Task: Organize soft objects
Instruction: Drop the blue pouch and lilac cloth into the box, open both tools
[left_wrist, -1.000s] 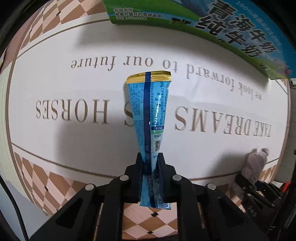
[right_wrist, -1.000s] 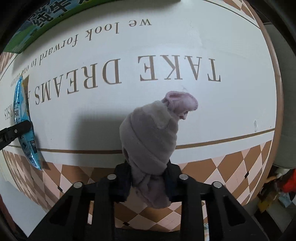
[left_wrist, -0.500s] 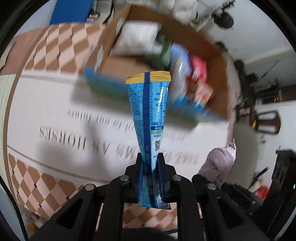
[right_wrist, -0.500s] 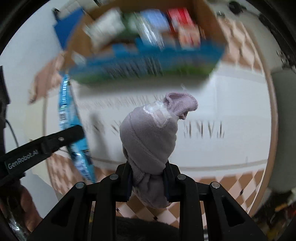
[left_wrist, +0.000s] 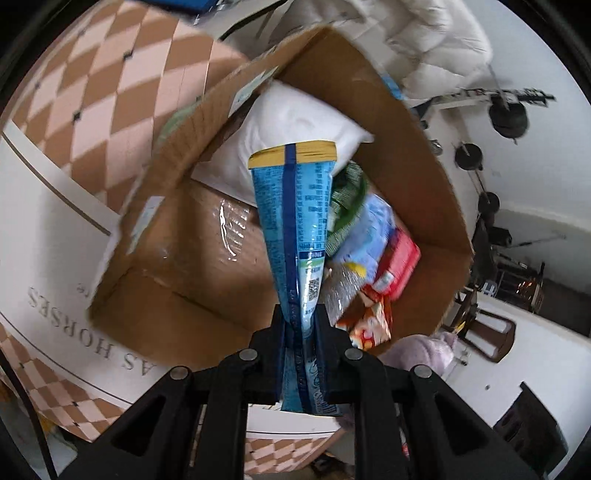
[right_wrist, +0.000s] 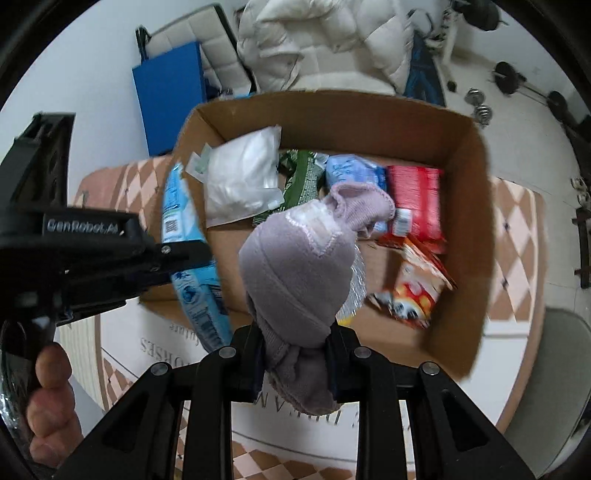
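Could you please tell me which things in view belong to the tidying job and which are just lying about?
Part of the job:
- blue packet in the left hand-held gripper
- rolled purple sock in the right hand-held gripper
- cardboard box

Just lying about:
- white puffy coat
- blue board
- barbell weights

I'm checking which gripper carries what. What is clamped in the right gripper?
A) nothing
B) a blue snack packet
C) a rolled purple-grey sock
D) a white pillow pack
C: the right gripper is shut on the rolled purple-grey sock; the left holds the blue packet.
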